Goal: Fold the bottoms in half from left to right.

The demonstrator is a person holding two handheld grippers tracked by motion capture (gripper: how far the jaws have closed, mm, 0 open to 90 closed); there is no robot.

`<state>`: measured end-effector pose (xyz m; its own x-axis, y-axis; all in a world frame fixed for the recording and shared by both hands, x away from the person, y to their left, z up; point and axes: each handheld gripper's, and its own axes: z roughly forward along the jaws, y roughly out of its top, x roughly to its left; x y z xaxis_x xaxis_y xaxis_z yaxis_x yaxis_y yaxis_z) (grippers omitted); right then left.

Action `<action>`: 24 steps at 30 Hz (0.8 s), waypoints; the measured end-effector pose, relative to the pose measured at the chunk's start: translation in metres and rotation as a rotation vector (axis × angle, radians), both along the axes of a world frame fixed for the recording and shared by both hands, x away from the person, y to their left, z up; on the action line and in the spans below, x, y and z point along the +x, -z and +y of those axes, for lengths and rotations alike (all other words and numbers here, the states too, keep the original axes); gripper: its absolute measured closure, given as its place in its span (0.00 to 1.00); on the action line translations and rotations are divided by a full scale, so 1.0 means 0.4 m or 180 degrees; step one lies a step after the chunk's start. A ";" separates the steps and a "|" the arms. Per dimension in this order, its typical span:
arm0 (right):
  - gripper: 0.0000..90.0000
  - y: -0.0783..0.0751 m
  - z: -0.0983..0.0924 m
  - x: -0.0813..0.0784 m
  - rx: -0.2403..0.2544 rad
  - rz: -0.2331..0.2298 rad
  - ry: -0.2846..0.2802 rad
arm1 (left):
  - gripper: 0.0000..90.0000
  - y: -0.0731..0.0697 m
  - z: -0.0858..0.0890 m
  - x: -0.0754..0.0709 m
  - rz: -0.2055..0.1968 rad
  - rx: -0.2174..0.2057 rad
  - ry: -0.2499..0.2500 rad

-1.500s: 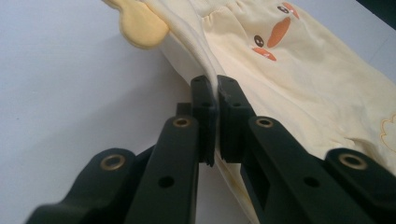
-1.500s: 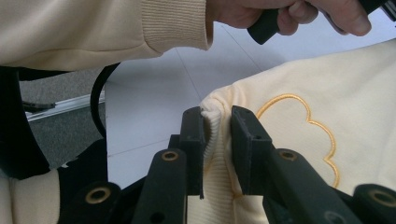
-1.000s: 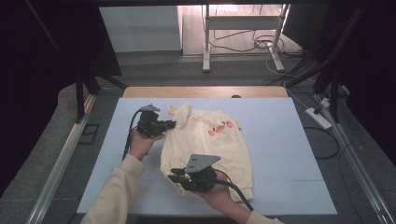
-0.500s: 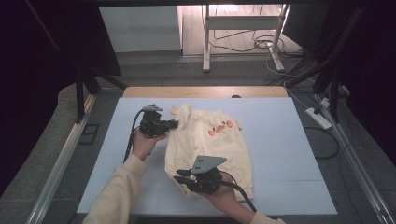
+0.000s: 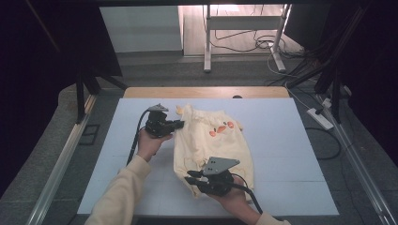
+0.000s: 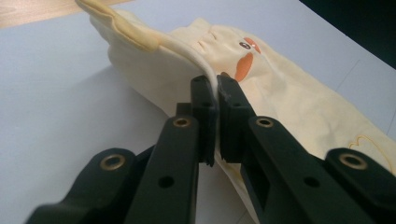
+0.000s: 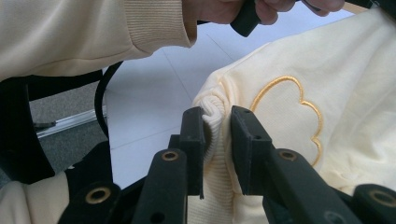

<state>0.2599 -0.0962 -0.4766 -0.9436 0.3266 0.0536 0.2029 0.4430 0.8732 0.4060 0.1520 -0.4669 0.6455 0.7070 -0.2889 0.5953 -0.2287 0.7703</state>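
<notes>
Pale yellow garment [image 5: 213, 145] mid-table on the white mat [image 5: 291, 154]. Left gripper [image 6: 216, 93] clamps its far-left edge; right gripper [image 7: 217, 122] pinches the near ribbed cuff. Uneven pulling could slip either thin fold free.

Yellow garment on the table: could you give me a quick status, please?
Left gripper shut on the garment edge. Right gripper shut on its ribbed cuff. Nothing in the way.

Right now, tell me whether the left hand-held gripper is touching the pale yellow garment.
Touching. The left gripper view shows the left hand-held gripper clamped shut on a fold of the pale yellow garment.
</notes>
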 end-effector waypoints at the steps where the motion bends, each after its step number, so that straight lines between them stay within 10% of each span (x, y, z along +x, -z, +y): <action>1: 0.84 0.000 -0.003 -0.001 0.0003 -0.0003 0.0011 | 0.95 0.000 -0.002 0.000 -0.0005 0.0000 0.0003; 24: 0.84 0.005 -0.073 0.002 0.0019 0.0060 0.0188 | 0.95 0.002 -0.057 0.012 -0.0019 -0.0021 0.0098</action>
